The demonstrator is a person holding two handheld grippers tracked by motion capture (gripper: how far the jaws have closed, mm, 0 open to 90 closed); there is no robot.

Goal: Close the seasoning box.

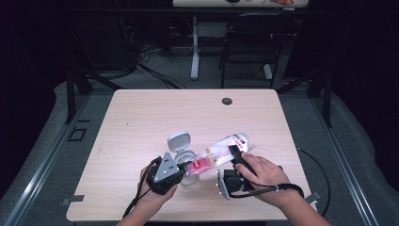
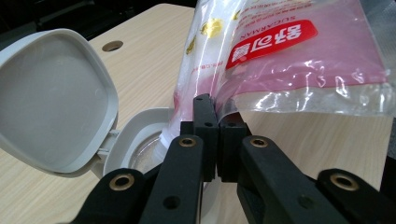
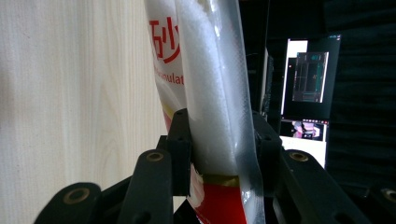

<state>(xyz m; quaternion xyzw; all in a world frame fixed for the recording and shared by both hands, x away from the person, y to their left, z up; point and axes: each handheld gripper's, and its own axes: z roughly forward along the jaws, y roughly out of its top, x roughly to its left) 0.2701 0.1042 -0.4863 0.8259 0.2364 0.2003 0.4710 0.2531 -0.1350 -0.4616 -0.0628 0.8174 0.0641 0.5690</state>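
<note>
Crinkly plastic sugar bag (image 1: 221, 151) over round white container (image 1: 184, 155).

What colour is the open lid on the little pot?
Light grey. The lid shows best in the left gripper view, flipped up beside the bag.

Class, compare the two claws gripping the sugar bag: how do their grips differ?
The left claw pinches a thin, empty edge of the sugar bag, jaws nearly together; the right claw clamps a thick, sugar-filled part, jaws well apart. The left sits by the open container; the right holds the far end. Both are shut on the bag.
</note>
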